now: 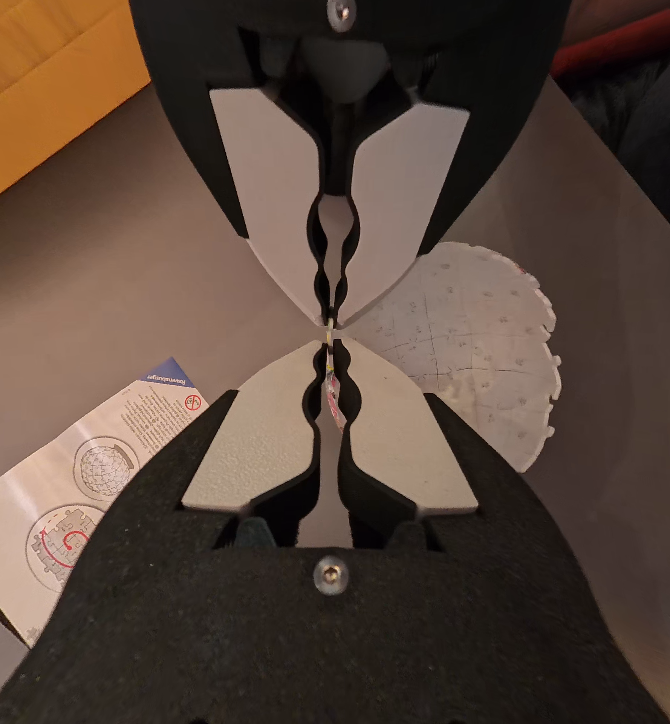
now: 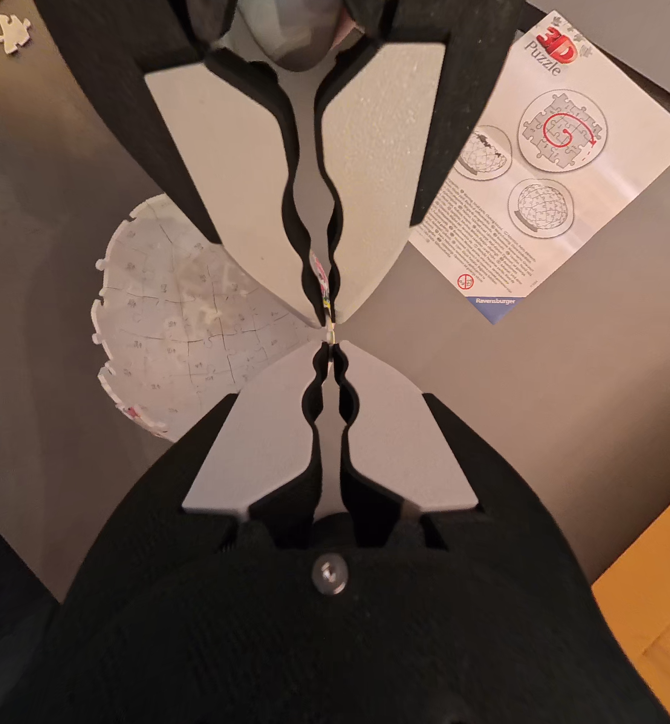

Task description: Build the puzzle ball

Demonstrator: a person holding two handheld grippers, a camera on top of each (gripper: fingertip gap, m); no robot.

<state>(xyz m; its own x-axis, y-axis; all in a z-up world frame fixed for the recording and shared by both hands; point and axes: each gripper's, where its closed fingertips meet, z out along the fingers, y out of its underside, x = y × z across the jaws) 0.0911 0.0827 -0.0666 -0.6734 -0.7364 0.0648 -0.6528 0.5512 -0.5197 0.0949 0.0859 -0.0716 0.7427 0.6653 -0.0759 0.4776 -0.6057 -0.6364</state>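
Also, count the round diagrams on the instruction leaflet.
3, all on the leaflet in the right wrist view: the spiral-arrow diagram near its top, the open-ball diagram partly behind the left tongs, and the whole-ball diagram below. The tongs may hide more.

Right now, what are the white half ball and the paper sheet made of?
The white half puzzle ball looks like thin matt plastic or stiff card: jigsaw seams, tabbed rim, curved shell; hard to tell which. The folded white instruction sheet looks like slightly glossy paper: flat, with a crease.
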